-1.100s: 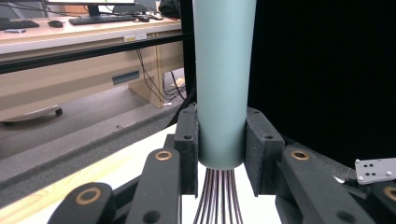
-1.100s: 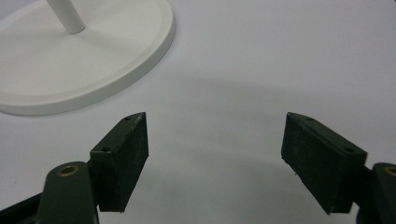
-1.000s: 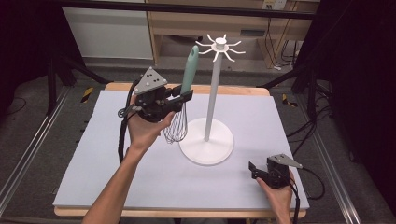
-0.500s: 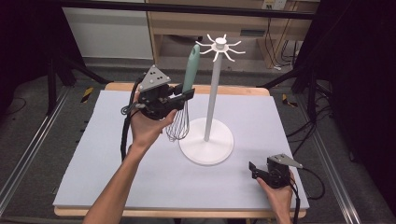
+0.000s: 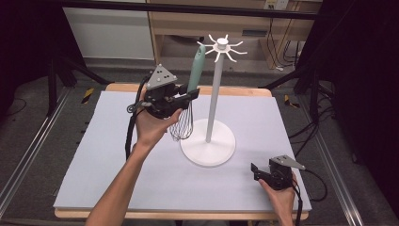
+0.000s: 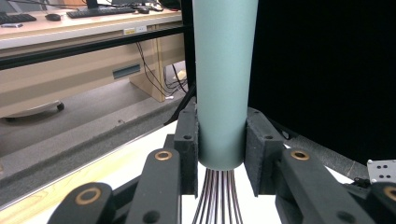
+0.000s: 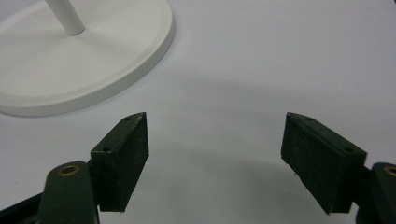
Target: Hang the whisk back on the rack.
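Observation:
A whisk with a pale teal handle [image 5: 195,70] and wire loops [image 5: 182,126] is held upright above the mat, wires down. My left gripper [image 5: 190,96] is shut on the handle's lower end, and in the left gripper view both pads [image 6: 187,144] press the handle [image 6: 223,79] just above the wires [image 6: 217,200]. Just right of the whisk stands a white hook stand [image 5: 214,99], whose hook crown [image 5: 221,47] is level with the handle's tip. My right gripper [image 5: 257,171] rests open at the front right, jaws wide apart [image 7: 215,154] with nothing between them.
The stand's round white base [image 5: 209,147] sits mid-table on a pale blue mat [image 5: 94,165], and its rim [image 7: 140,65] lies just beyond my right gripper. Behind the table are a wooden shelf unit [image 5: 188,23] and dark frame legs.
My left gripper and the whisk have edged slightly right, toward the stand's pole. The right gripper has stayed where it was.

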The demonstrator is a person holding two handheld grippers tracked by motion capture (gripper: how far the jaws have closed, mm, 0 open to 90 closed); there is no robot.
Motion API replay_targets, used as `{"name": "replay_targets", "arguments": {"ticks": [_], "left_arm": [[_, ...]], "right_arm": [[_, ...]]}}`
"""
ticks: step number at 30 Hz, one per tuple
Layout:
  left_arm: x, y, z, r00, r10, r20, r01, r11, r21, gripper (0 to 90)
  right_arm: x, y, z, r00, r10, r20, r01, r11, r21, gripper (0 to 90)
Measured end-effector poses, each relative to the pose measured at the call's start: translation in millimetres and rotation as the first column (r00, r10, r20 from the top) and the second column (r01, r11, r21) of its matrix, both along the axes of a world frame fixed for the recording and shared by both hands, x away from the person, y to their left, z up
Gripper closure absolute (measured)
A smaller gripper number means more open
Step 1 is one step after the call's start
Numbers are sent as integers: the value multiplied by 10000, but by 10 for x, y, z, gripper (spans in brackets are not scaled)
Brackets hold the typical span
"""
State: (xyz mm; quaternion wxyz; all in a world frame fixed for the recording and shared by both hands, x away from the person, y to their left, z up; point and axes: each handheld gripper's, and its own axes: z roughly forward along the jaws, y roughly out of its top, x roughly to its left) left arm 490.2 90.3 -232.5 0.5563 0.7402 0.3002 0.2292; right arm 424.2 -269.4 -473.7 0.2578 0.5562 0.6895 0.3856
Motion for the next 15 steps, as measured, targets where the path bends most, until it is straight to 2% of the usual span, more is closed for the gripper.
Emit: {"name": "replay_targets", "arguments": {"ticks": [15], "left_arm": [[50, -104, -60, 10000, -78, 0, 78, 10000, -31, 688]], "right_arm": [[-1, -6, 3, 10000, -8, -21, 8, 10000, 14, 236]]}}
